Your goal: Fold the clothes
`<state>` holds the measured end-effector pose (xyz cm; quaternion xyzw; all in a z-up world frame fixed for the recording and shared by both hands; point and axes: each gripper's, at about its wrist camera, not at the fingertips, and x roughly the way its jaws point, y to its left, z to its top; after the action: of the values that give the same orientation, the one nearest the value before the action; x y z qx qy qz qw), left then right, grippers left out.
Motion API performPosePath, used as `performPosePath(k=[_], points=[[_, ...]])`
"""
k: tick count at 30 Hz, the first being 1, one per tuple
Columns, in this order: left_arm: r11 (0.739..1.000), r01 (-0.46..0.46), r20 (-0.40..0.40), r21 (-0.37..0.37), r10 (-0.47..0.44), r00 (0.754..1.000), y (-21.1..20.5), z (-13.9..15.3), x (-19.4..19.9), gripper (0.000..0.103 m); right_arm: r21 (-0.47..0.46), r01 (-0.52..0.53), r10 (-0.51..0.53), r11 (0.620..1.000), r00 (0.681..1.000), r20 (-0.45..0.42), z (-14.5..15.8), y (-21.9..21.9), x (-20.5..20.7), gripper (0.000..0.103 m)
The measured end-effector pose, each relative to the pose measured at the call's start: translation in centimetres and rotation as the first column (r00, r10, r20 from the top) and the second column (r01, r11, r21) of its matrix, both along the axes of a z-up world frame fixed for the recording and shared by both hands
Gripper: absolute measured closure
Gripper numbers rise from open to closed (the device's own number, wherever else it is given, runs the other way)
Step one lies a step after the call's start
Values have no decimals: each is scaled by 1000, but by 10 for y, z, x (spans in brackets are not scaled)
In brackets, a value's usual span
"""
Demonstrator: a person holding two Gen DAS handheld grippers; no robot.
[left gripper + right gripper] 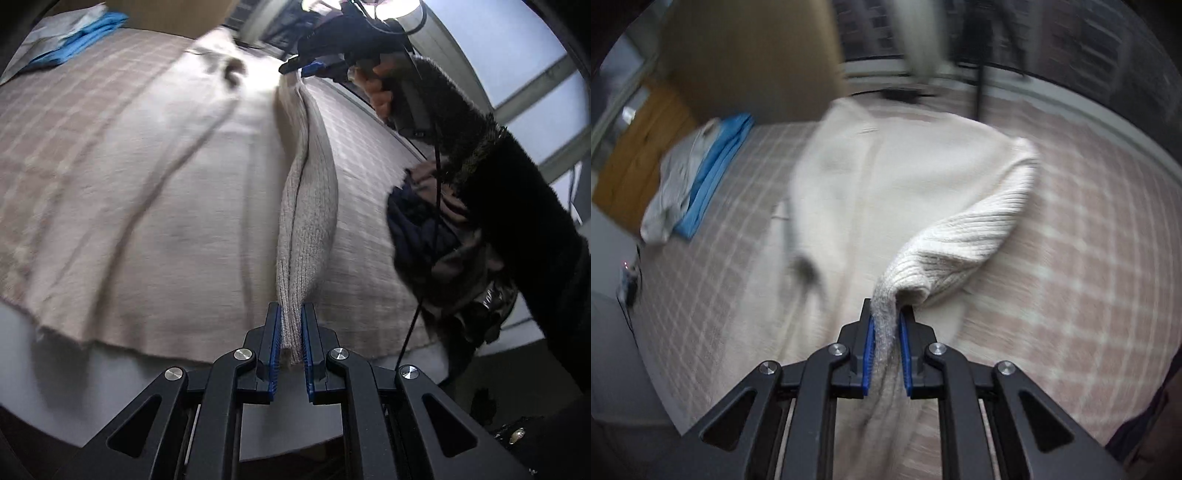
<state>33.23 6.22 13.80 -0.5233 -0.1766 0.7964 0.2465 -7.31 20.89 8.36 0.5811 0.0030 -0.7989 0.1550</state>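
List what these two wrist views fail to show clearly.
- Cream sweater: body smeared by motion blur in both views.
- Folded blue and grey clothes: blurred in the right wrist view, cut off by the edge in the left.
- Dark pile beside the checked blanket: partly behind the person's sleeve, unidentifiable.

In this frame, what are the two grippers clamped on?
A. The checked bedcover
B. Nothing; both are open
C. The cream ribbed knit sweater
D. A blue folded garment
C: the left gripper and the right gripper each pinch the cream ribbed knit sweater between their blue pads, its edge stretched between them.
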Motion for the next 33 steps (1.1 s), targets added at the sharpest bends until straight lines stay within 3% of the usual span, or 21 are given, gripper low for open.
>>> performPosePath(k=[7,10,12,17,22,27,33], points=[[995,-86,3,-54,87,996,-27,-8,-4,93,51,-53,50,997,997,51,-27,-51,-16,89],[993,-97,13,-70,98,995,-29,-11,-5,93,50,-79,76,996,996,55,-25,-56,-15,73],[993,-87,32,-82,90,995,-26,-14,-6,92,12,-99,98,995,994,40,-11,-50,-8,70],[989,-82,42,-123,87,995,-38,-9,1,91,-211,-65,55,975,997,-54,35,7,39,69],[986,-63,-37,-154,58,998,-42,19,-4,91,-188,-95,98,978,995,2,16,21,78,70],[974,-19,-115,-225,-8,993,-16,30,-38,79,-153,-80,87,985,995,38,1,20,104,70],[965,6,-82,-262,-28,996,-14,15,-56,79,-219,-81,114,972,983,142,-5,26,176,69]])
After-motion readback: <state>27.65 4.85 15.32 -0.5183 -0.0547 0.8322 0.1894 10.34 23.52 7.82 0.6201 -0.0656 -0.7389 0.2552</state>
